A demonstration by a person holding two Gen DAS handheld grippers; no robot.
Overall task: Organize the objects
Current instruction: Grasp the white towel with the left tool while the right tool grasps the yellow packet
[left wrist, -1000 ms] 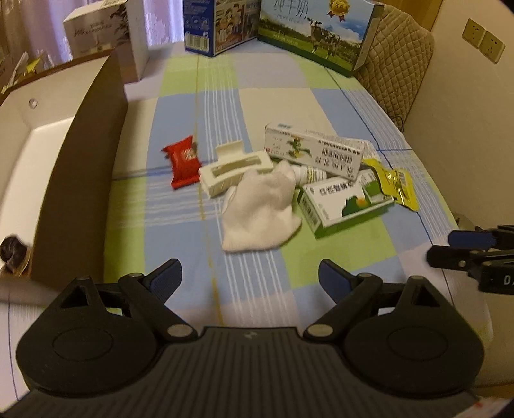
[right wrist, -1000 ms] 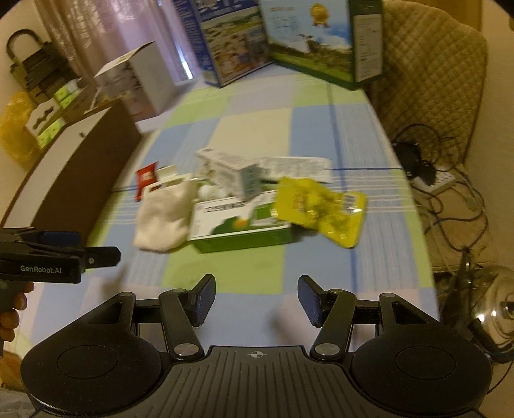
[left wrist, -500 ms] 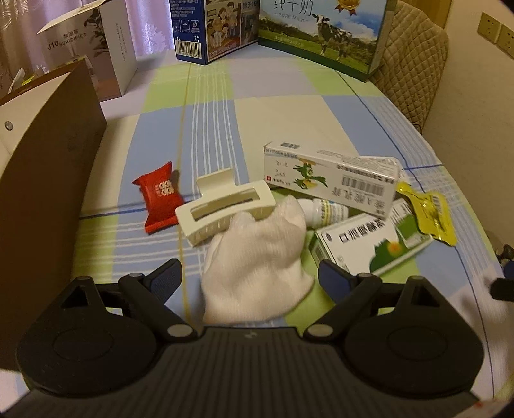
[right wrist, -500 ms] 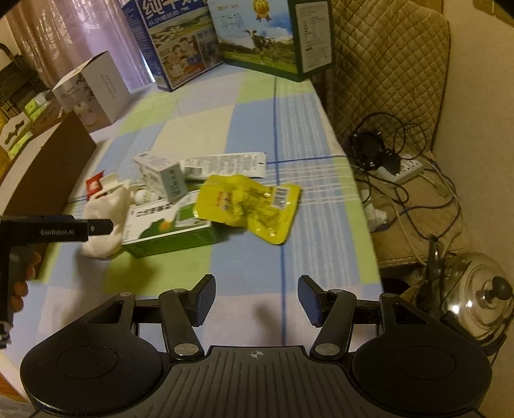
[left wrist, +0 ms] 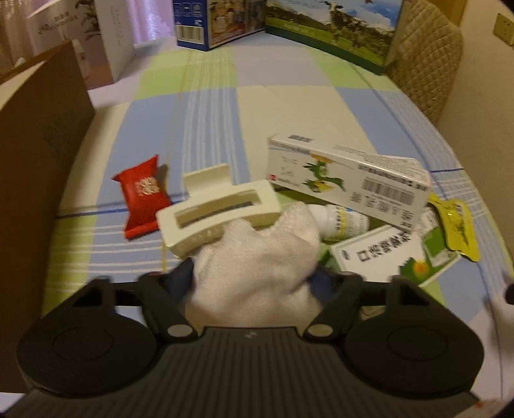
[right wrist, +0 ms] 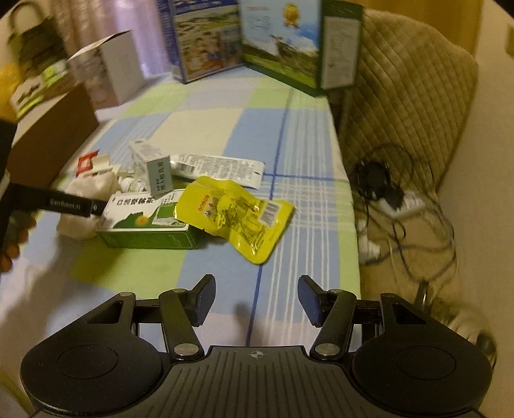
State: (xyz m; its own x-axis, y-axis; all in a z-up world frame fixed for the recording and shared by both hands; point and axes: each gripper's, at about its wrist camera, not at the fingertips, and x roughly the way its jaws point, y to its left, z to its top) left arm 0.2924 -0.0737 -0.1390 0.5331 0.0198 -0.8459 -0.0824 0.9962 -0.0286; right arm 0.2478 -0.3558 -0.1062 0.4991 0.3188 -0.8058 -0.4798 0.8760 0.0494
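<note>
A white sock lies on the checked tablecloth, and my left gripper has its fingers on both sides of it, still open. A cream hair claw rests on the sock's far edge. A red candy packet lies to the left. A white medicine box, a small white bottle, a green and white box and a yellow sachet lie to the right. My right gripper is open and empty above the table's near edge, short of the yellow sachet and green box.
A brown cardboard box wall stands at the left. Milk cartons and a white box line the far edge. A padded chair, cables and a power strip are off the table's right side.
My left gripper has moved forward and down until the sock sits between its fingers. My right gripper has drifted over the near right of the table and stayed open.
</note>
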